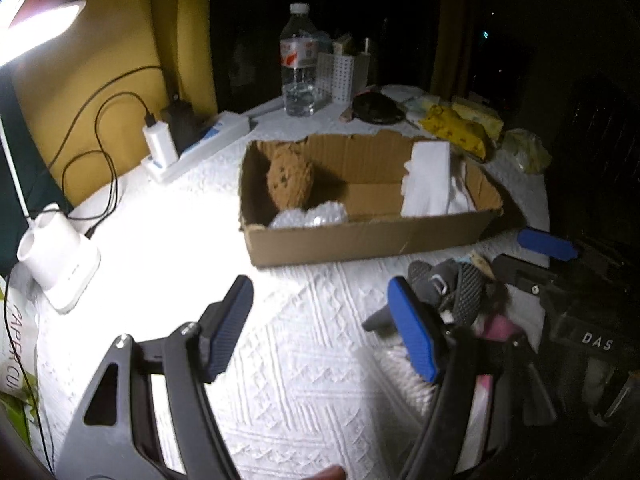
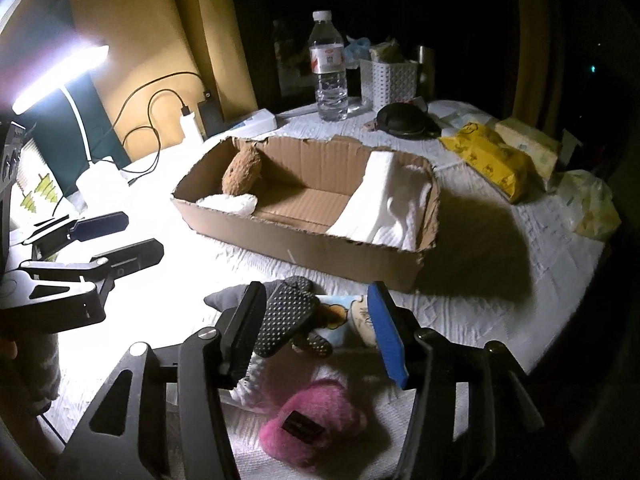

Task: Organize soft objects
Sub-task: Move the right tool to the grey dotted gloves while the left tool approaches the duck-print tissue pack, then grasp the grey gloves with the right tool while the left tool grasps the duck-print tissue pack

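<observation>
Socks (image 2: 286,320), dark with a dotted grip sole, lay in a small heap on the counter (image 2: 480,280) between the spread jaws of the right gripper (image 2: 316,328), the pads not pressing them. Left gripper (image 1: 320,328) hovered beside the heap, jaws spread over bare cloth, empty. Beyond stood the cardboard box (image 2: 320,248) holding a brown plush (image 2: 242,176) and white foam (image 2: 380,192).

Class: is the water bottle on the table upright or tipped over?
Upright. The bottle stands on its base on the table, white cap on top.
</observation>
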`<state>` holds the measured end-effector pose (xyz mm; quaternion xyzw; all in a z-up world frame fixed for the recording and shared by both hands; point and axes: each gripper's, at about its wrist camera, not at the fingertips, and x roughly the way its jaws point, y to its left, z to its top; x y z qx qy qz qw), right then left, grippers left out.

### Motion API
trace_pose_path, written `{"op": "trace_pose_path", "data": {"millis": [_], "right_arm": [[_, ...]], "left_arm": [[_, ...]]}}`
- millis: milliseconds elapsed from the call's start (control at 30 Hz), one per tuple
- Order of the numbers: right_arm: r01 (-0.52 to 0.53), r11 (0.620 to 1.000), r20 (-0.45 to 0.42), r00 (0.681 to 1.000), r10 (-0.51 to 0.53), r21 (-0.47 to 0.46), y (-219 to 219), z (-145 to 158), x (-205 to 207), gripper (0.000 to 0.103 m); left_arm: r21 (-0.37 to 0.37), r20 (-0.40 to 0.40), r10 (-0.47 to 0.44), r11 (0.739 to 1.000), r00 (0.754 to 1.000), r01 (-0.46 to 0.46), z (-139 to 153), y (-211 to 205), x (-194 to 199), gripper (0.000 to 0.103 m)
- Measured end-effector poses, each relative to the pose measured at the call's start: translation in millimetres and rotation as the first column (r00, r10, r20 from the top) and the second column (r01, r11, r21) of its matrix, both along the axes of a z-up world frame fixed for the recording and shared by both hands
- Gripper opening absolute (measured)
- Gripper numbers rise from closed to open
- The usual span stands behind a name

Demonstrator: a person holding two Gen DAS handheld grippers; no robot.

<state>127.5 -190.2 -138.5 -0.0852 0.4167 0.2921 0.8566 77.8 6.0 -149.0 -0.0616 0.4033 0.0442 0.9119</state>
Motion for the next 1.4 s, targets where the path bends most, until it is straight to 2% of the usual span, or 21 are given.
{"op": "trace_pose_path", "data": {"millis": [333, 667, 700, 733, 767, 833, 1067, 1400], "right_arm": [[-0.033, 0.999, -0.049, 0.998, 0.032, -0.006, 13.2, -24.2, 4.6, 0.057], [-0.086, 0.996, -0.078, 0.993, 0.085, -0.011, 30.7, -40.3, 7.2, 0.056], [-0.091, 0.996, -0.076, 0.993, 0.09, -0.014, 32.0, -41.0, 6.7, 0.053], [-0.096, 0.995, -0.076, 0.993, 0.095, -0.015, 32.4, -41.7, 6.7, 0.042], [-0.101, 0.995, -0.078, 0.992, 0.1, -0.015, 32.7, -42.3, 6.6, 0.036], [-0.108, 0.994, -0.073, 0.992, 0.107, -0.007, 31.4, -41.5, 5.7, 0.011], [-0.109, 0.993, -0.006, 0.994, 0.109, 0.043, 14.2, -16.6, -1.0, 0.007], [-0.037, 0.993, 0.086, 0.996, 0.028, 0.113, -37.2, 23.0, -1.6, 0.005]], "left_arm": [[-0.027, -0.045, 0.029, 0.999, 0.999, -0.031, -23.9, 10.9, -3.3, 0.071], [-0.032, -0.06, 0.059, 0.998, 0.996, -0.061, -30.9, 21.0, -4.6, 0.071], [-0.031, -0.061, 0.06, 0.998, 0.996, -0.062, -31.0, 21.2, -4.1, 0.071], [-0.03, -0.061, 0.061, 0.998, 0.996, -0.063, -30.8, 21.1, -4.5, 0.071], [-0.029, -0.061, 0.061, 0.998, 0.996, -0.063, -30.4, 20.4, -5.0, 0.071], [-0.027, -0.061, 0.06, 0.998, 0.996, -0.061, -30.0, 18.5, -5.5, 0.071], [-0.014, -0.061, 0.041, 0.999, 0.997, -0.042, -25.3, 3.9, -2.9, 0.071], [0.012, -0.056, -0.012, 1.0, 0.998, 0.013, -15.6, -28.5, 9.5, 0.071]]}}
